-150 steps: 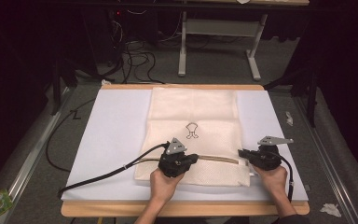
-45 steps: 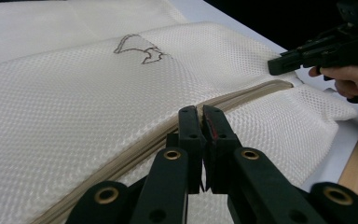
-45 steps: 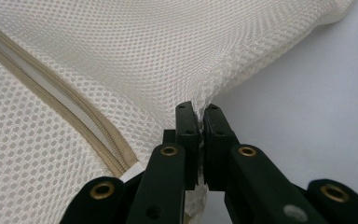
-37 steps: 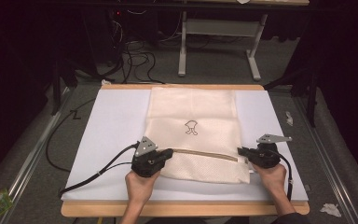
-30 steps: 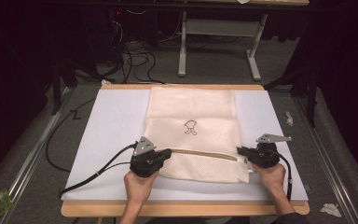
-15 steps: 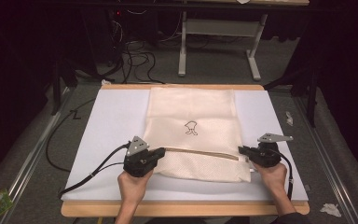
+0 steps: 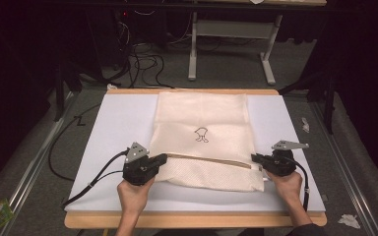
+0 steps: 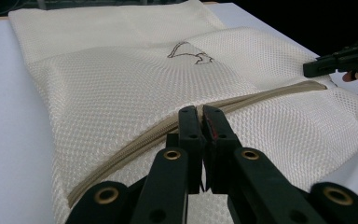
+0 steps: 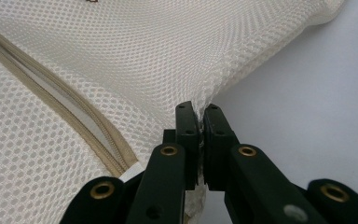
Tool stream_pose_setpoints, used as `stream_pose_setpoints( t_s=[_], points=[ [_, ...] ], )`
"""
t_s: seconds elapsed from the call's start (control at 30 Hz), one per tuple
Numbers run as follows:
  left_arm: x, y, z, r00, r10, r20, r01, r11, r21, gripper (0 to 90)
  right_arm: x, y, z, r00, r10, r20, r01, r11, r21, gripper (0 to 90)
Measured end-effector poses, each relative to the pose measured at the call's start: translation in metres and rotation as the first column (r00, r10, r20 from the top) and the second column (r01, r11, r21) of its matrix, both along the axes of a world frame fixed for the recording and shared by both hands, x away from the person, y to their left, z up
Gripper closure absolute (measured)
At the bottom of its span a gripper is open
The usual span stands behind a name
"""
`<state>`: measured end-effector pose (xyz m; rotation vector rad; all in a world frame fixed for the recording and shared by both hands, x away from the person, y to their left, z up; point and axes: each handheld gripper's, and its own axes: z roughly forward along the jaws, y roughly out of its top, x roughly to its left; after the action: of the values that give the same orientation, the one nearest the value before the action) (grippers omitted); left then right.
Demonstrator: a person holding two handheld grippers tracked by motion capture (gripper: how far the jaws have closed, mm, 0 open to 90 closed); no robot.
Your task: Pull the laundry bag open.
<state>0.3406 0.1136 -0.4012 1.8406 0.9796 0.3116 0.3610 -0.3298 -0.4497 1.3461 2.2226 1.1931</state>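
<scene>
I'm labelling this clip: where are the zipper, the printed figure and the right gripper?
zipper (image 7: 204,160): high view, mid-length of the tan strip.
printed figure (image 7: 202,134): high view, its middle.
right gripper (image 9: 199,113): right gripper view, between the fingertips.

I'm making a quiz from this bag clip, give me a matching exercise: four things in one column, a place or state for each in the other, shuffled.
Things:
1. left gripper
2. right gripper
3. zipper
4. drawing

Places or states:
A. printed mid-bag
B. shut on the bag's edge
C. runs across the bag
D. shut at the zipper

Pairs: 1-D, 2-B, 3-C, 4-A
</scene>
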Motion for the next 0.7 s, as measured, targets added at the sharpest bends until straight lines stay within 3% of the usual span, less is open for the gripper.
stream_pose_setpoints(
  t_s=[0.13, 0.57, 0.7],
  points=[
    [-0.001, 0.005, 0.002, 0.9997, 0.020, 0.011, -0.020, 0.9997, 0.017, 87.3, 0.000, 0.000, 0.000, 1.0000, -0.006, 0.002, 0.006, 1.000, -0.009, 87.7],
    [0.000, 0.022, 0.006, 0.9979, 0.062, 0.015, -0.062, 0.9980, -0.007, 87.3, 0.001, -0.001, -0.001, 0.9999, -0.013, 0.000, 0.013, 1.000, -0.009, 87.8],
    [0.000, 0.029, 0.008, 0.9966, 0.080, 0.018, -0.080, 0.9967, 0.010, 87.3, 0.001, -0.002, -0.002, 0.9998, -0.018, -0.005, 0.018, 1.000, -0.008, 87.8]
  ],
)
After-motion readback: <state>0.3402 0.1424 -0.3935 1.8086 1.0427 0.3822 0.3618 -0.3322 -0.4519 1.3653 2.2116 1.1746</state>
